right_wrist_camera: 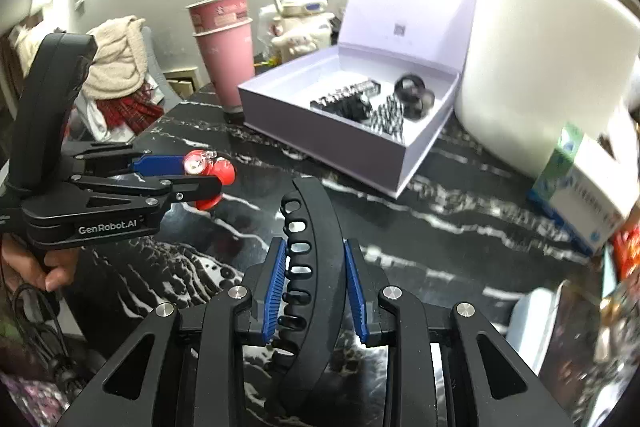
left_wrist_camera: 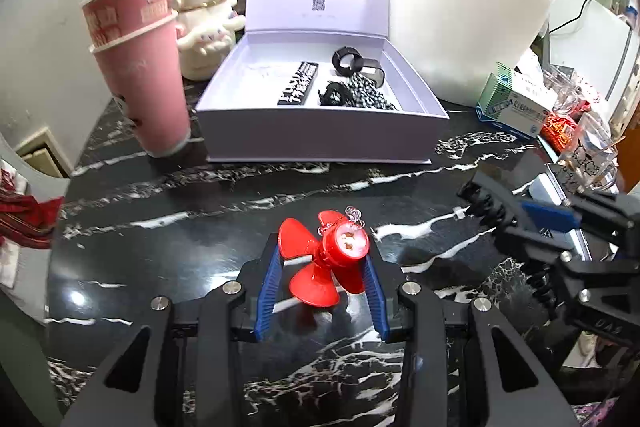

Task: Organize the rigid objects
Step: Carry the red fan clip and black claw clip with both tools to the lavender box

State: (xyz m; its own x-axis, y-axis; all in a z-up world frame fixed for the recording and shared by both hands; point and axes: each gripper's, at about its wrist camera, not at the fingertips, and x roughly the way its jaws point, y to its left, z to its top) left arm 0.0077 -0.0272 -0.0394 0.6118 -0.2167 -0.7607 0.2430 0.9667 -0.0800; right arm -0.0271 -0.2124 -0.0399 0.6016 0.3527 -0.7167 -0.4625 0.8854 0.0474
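Bright indoor light is thrown from above; glare is caught on the tabletop, edges are bent and blurred.

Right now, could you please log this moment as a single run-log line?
left gripper: jaws shut on red plastic propeller toy | right gripper: jaws shut on black plastic hair claw | open lavender box: ahead

A red propeller-shaped toy with a clear bead chain sits clamped above the worktop; a long black toothed hair clip is gripped lengthwise; the lavender box stands open, holding dark accessories
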